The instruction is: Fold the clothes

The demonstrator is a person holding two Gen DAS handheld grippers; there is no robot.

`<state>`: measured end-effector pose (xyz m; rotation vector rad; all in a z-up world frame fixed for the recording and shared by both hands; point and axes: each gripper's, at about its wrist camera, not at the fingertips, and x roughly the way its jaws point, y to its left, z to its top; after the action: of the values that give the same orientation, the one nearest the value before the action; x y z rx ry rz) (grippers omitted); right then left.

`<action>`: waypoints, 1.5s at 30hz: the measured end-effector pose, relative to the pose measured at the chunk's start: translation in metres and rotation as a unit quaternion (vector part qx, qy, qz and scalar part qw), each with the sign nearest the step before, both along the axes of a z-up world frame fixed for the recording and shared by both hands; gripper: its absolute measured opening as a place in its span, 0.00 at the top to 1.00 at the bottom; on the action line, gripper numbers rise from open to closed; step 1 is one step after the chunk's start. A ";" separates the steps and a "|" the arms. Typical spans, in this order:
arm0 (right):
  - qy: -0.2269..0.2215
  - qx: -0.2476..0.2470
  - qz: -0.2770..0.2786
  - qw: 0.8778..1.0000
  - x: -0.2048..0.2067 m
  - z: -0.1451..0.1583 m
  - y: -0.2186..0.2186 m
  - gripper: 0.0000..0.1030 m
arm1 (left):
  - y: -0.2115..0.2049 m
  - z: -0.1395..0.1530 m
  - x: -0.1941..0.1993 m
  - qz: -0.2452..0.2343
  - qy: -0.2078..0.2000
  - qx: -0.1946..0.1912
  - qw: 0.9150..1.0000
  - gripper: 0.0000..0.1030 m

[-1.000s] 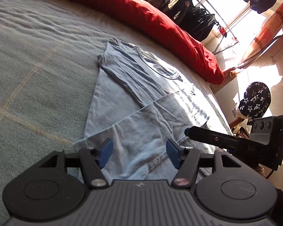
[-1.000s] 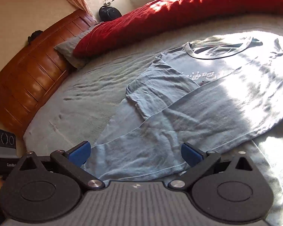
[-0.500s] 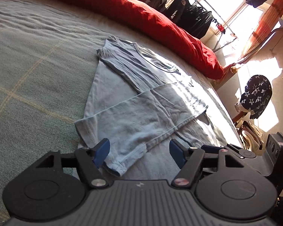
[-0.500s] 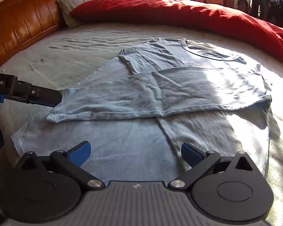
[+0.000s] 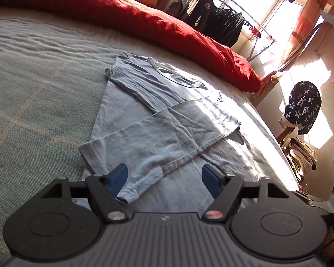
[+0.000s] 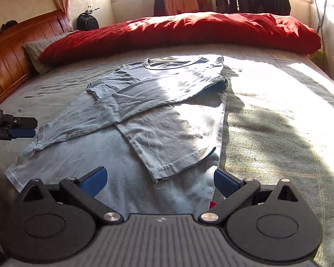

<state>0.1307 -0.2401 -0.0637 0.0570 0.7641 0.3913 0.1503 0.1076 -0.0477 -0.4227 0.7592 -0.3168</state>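
Observation:
A light blue long-sleeved shirt (image 5: pixel 158 120) lies flat on the bed, collar toward the red duvet. Both sleeves are folded across its body; they also show in the right wrist view (image 6: pixel 144 102). My left gripper (image 5: pixel 164 179) is open and empty, just above the cuff of one sleeve at the shirt's near edge. My right gripper (image 6: pixel 159 181) is open and empty, just short of the other sleeve's cuff (image 6: pixel 178 164). The left gripper's fingertips (image 6: pixel 22 126) show at the left edge of the right wrist view, beside the shirt.
A grey-green blanket (image 5: pixel 33 93) covers the bed. A red duvet (image 6: pixel 184 31) lies along the far side, with a wooden headboard (image 6: pixel 9 53) at the left. A clothes rack (image 5: pixel 222 15) and a chair with clothes (image 5: pixel 302 111) stand past the bed.
Both grippers have pulled back from the shirt toward its near edge and risen. The sleeves now lie folded across the body, let go. Both grippers stay open.

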 end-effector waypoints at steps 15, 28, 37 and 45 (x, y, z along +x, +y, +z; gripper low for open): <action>0.021 -0.046 0.017 0.999 0.003 -0.035 0.035 0.00 | -0.009 -0.034 0.006 -0.010 0.038 -0.030 0.999 0.28; 0.014 -0.022 0.006 1.000 0.008 -0.014 0.020 0.00 | -0.021 -0.001 0.016 -0.043 0.013 -0.006 0.999 0.27; -0.069 -0.107 -0.046 0.991 0.079 0.023 -0.007 0.00 | -0.056 0.037 0.112 -0.111 0.011 -0.051 0.992 0.27; -0.059 -0.073 -0.046 0.995 0.143 0.015 -0.027 0.00 | -0.138 0.017 0.250 -0.156 0.096 -0.106 0.977 0.27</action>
<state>0.2738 -0.2674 -0.0485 -0.0671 0.6680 0.2490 0.3999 -0.0301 -0.0305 -0.5417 0.9875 -0.6630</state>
